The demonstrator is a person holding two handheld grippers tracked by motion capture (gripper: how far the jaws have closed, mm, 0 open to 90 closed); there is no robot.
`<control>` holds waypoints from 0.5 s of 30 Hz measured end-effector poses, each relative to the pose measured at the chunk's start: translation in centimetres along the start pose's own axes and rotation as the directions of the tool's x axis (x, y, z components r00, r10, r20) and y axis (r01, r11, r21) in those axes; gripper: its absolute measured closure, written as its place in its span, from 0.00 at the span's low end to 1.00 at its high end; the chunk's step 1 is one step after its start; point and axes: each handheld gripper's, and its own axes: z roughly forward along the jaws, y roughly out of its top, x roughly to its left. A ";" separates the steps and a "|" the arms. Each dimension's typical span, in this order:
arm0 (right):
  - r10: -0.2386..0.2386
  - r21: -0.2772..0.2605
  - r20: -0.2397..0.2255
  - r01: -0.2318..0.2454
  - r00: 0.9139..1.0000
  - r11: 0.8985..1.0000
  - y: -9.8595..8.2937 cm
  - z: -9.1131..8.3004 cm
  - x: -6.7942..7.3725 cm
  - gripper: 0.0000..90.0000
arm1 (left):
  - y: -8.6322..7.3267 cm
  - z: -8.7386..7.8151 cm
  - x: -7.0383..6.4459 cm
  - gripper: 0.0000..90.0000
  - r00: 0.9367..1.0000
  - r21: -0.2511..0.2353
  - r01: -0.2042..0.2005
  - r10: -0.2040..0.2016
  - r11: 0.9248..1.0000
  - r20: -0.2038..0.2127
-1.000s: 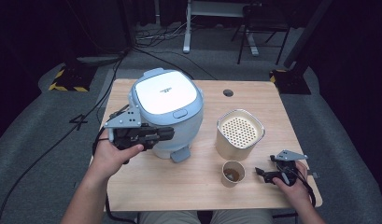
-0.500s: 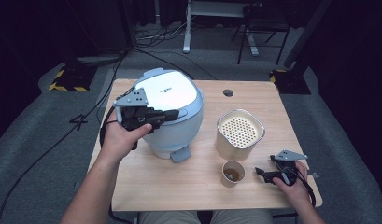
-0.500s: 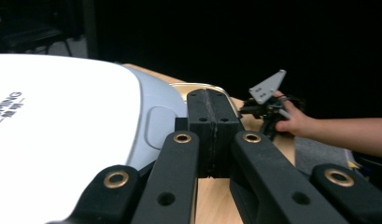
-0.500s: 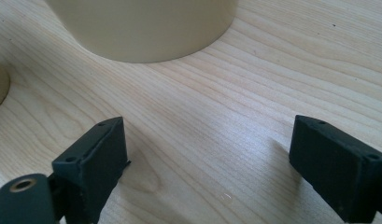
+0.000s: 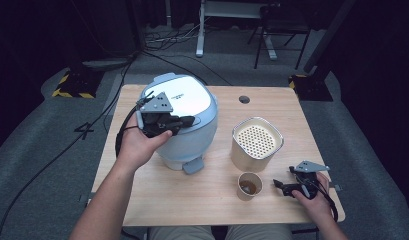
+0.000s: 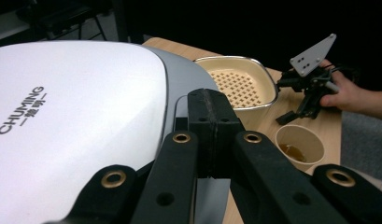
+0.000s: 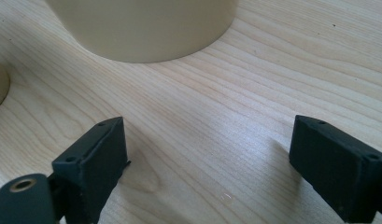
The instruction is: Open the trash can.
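Now raised from the cooker's near-left flank to the lid of the rice cooker at table left: left gripper, jaws closed and empty, probably to press; right gripper wide open, empty, near-right.

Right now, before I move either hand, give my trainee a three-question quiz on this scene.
1. True or false: the left gripper is shut and sits over the rice cooker lid.
2. What stands nearest the right gripper? A) paper cup B) a kettle C) a spoon
3. Fill in: the beige container has a ______ insert on top.

Key: 1 true; 2 A; 3 perforated. The right gripper's jaws stand wide apart over bare table, holding nothing.
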 end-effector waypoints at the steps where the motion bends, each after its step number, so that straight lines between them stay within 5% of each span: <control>1: 0.000 0.000 0.000 0.000 1.000 1.000 0.0 0.0 0.0 0.13 | 0.1 0.0 0.0 1.00 1.000 0.004 -0.001 0.001 1.000 -0.007; 4: 0.000 0.000 0.000 0.000 1.000 1.000 0.0 0.0 0.0 0.13 | 0.2 0.1 0.1 1.00 1.000 0.020 0.026 -0.026 0.999 0.008; 11: 0.000 0.000 0.000 0.000 1.000 1.000 0.0 0.0 0.0 0.13 | 0.5 0.4 0.0 1.00 1.000 0.039 0.015 -0.015 0.999 0.009; 15: 0.000 0.000 0.000 0.000 1.000 1.000 0.0 0.0 0.0 0.13 | 0.3 0.5 -0.1 0.80 0.999 0.000 0.020 -0.019 1.000 0.037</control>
